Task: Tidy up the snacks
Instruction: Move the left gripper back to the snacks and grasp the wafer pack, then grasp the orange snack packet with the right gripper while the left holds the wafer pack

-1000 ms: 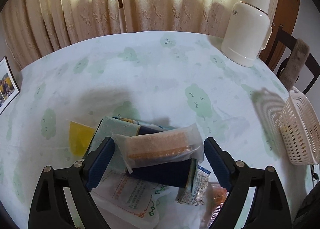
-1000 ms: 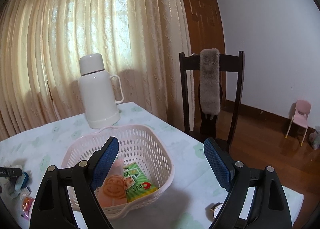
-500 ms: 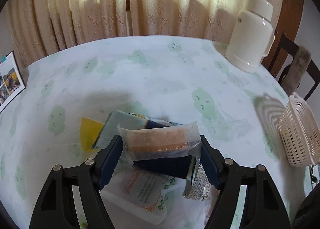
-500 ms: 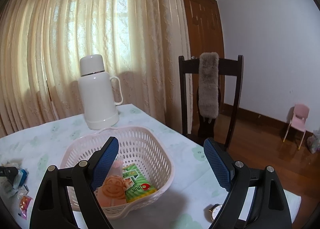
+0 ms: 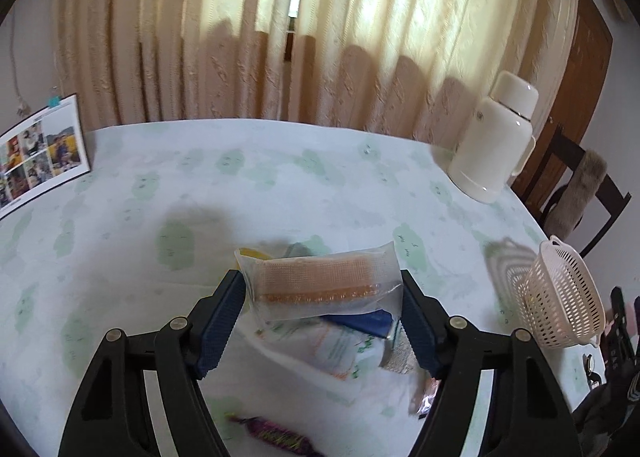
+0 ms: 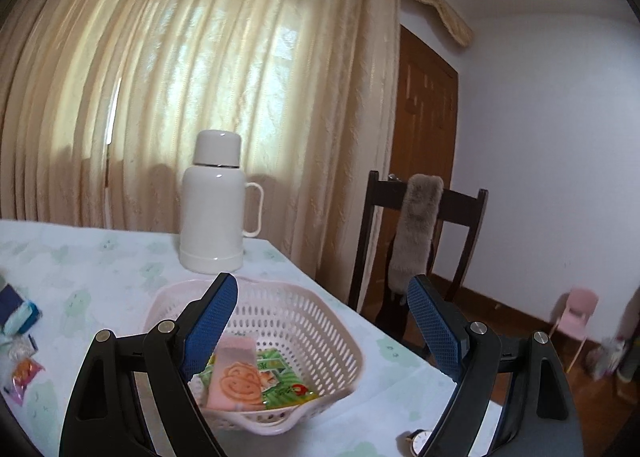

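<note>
Clear-wrapped wafer packet sits clamped in the left tool above the desk, while the right tool gapes empty over the basket.

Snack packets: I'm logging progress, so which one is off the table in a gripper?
The clear packet of orange wafers, clamped between the left gripper's pads; the other loose packets lie on the tablecloth.

A: Daylight enters through the curtains, backlit and glowing; the room is moderately bright.
B: Soft shadows fall toward the camera on the tablecloth. Fisheye bending with dark vignette corners. Motion blur smears the candy near the bottom edge.
</note>
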The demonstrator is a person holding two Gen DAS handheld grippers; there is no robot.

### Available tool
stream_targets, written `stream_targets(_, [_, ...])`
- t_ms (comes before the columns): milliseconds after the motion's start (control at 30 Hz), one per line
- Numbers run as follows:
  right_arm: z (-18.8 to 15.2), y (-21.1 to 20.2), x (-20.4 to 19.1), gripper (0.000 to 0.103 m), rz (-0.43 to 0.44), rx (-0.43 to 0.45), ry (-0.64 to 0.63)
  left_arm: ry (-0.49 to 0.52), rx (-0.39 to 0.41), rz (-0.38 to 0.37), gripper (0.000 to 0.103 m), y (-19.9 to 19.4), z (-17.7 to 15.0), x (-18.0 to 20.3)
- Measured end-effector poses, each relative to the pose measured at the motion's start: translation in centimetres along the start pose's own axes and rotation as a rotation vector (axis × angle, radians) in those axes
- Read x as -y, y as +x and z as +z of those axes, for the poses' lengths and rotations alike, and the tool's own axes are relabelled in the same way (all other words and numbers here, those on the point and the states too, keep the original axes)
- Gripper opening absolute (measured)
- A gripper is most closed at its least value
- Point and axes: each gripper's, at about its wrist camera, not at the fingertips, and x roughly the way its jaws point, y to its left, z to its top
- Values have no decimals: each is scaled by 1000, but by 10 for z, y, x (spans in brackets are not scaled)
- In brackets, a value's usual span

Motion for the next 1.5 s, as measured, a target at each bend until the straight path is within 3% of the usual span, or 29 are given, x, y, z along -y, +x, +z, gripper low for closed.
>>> stream_targets(200, [7, -44, -36, 88, 155, 31, -29, -29, 6, 10, 71, -11, -9, -22])
stream_targets(300, [5, -58, -65, 90, 309, -8, -79, -36, -4, 8, 71, -12, -15, -29])
stream_targets(400, [-5, -56, -96, 90, 485, -133, -115, -46, -12, 3, 71, -13, -20, -37])
stream_targets(533, [-15, -50, -131, 90, 640, -290, -153, -55, -14, 2, 72, -14, -25, -43])
stream_targets(667, [-25, -40, -160, 84, 718, -420, -179, -42, -6, 23, 72, -17, -28, -45])
stream_targets(800, [-35, -29, -182, 64, 753, -528, -194, -34, -6, 24, 72, -19, -31, -46])
stream_targets(933, [-43, -13, -195, 54, 745, -591, -207, -31, -5, 16, 72, -21, -32, -45])
stream_targets(1200, [-46, -2, -201, 31, 715, -628, -225, -15, -13, 8, 72, -20, -36, -38])
stream_targets(1300, [-45, 0, -199, 26, 711, -628, -214, -15, -19, 9, 72, -18, -37, -38])
stream_targets(1500, [-38, -4, -189, 25, 726, -601, -164, -8, -29, 9, 72, -15, -39, -33])
